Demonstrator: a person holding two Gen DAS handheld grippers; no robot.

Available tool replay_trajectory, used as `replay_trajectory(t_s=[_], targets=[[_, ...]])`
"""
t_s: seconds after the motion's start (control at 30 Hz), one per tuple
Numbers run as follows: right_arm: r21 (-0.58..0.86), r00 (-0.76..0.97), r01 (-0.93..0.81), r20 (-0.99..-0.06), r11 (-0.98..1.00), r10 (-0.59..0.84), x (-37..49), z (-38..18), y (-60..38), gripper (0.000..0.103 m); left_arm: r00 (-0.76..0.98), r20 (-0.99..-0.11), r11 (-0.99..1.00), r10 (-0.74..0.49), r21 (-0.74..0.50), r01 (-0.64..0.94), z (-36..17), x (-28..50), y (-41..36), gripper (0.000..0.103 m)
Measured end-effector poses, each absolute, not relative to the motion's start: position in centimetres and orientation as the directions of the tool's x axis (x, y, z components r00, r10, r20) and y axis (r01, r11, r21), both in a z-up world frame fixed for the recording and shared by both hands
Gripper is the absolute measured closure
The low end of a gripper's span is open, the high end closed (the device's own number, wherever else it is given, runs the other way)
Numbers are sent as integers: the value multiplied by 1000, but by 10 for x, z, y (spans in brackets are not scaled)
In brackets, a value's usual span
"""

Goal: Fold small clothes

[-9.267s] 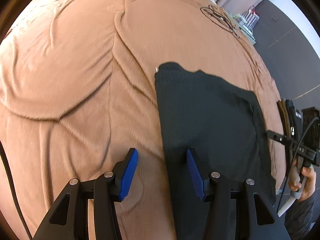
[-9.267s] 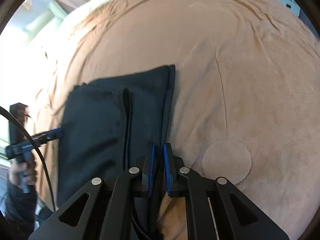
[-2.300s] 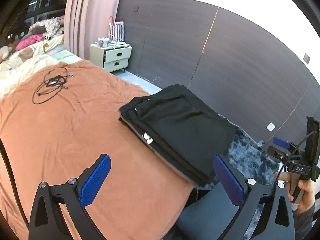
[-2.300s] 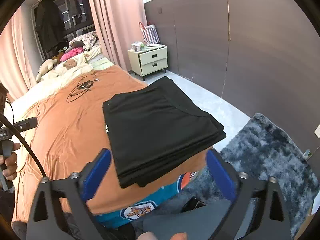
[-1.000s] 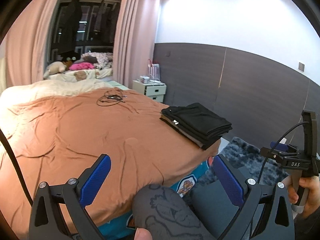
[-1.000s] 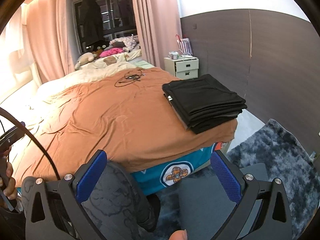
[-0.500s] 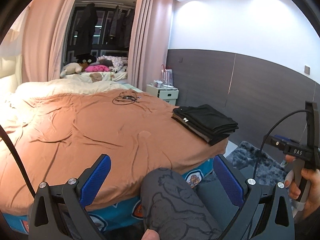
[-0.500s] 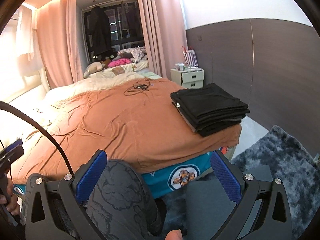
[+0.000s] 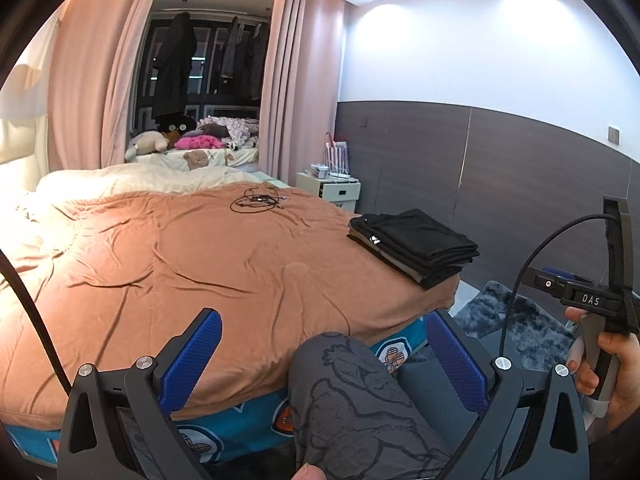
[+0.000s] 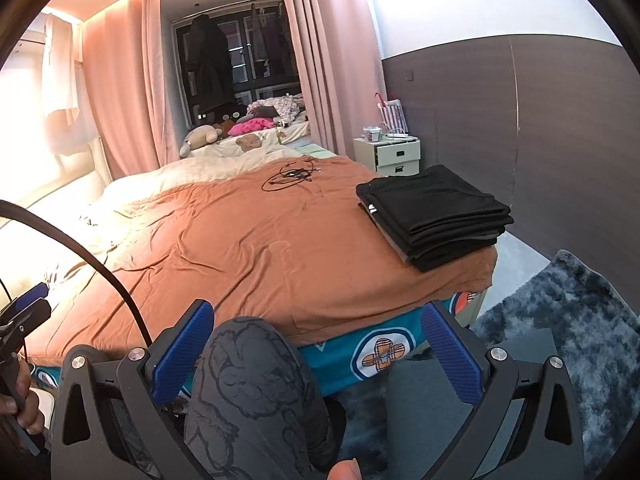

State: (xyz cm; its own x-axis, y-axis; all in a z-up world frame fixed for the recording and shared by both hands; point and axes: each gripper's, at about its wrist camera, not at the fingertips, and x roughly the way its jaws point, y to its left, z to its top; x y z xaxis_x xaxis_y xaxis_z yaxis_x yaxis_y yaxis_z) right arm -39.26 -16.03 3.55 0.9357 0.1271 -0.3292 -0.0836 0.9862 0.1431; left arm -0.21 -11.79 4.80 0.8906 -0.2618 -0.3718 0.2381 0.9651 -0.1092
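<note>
Tools point(image 9: 324, 356) far from clothes stack point(image 9: 414, 246)

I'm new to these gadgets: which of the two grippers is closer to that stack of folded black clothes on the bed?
Probably the right, narrowly. The right gripper faces the stack of folded black clothes from just off the bed's corner; the left gripper sits further along the bed's edge. Both are open and well short of it.

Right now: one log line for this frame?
left hand-held gripper: open | right hand-held gripper: open | folded clothes stack: on bed corner | both clear of stack

Coiled cable point(image 9: 256, 201) on the orange bedspread point(image 9: 180, 264), nightstand point(image 9: 334, 190) beyond
</note>
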Motion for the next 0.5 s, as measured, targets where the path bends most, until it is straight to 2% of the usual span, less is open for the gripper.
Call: replay_trajectory(t_s=[0.5], targets=[[149, 937, -81, -324, 986, 126, -396, 33, -159, 0, 900, -361, 970, -244, -91, 226, 53, -10, -120, 0]])
